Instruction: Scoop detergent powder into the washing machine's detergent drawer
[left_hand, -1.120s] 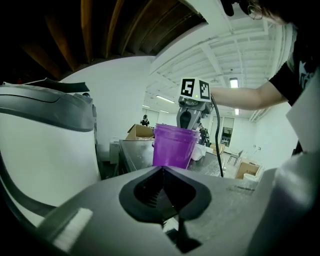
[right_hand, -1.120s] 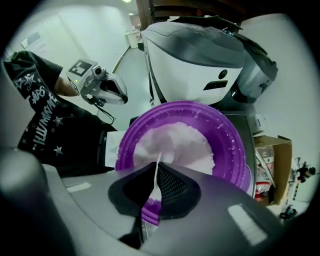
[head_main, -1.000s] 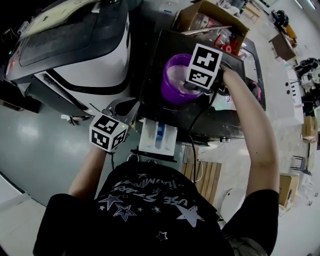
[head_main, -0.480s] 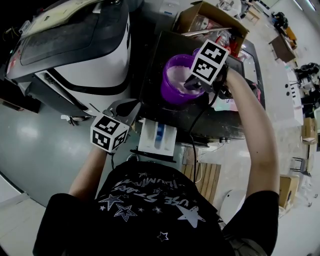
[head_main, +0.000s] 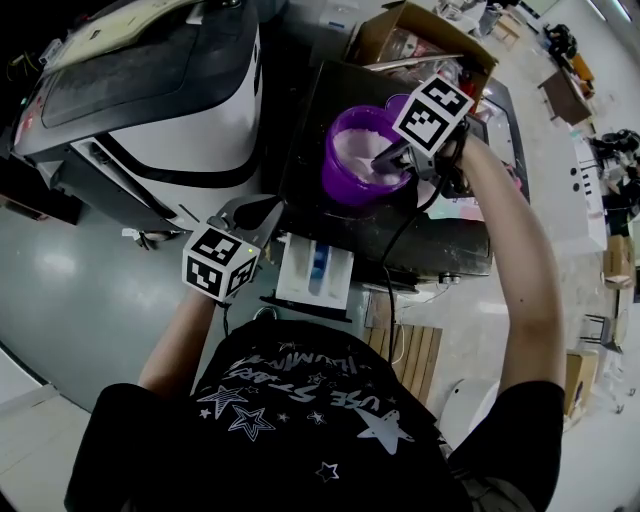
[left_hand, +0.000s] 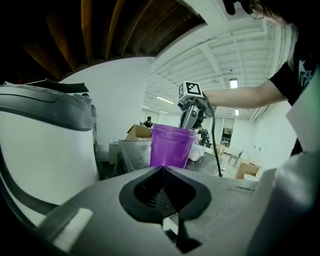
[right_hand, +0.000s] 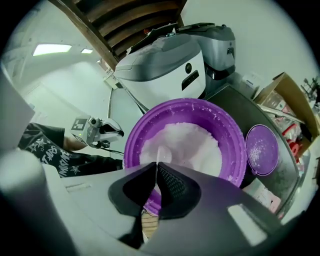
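Observation:
A purple bucket (head_main: 350, 160) of white detergent powder (right_hand: 185, 142) stands on top of a dark machine (head_main: 310, 100). My right gripper (head_main: 388, 158) reaches over the bucket's right rim, shut on a white scoop (right_hand: 162, 154) whose bowl rests on the powder. Below the bucket, the white detergent drawer (head_main: 318, 272) with a blue compartment is pulled open. My left gripper (head_main: 258, 214) hovers left of the drawer, shut and empty. From the left gripper view, the bucket (left_hand: 171, 146) rises just beyond the closed jaws.
A white and grey machine (head_main: 150, 90) stands left of the dark one. The bucket's purple lid (right_hand: 262, 149) lies beside the bucket on the dark top. An open cardboard box (head_main: 420, 40) with clutter sits behind. A black cable (head_main: 395, 240) hangs from the right gripper.
My right gripper has shifted right and tipped over the bucket's rim, its marker cube turning. The left gripper has stayed where it was.

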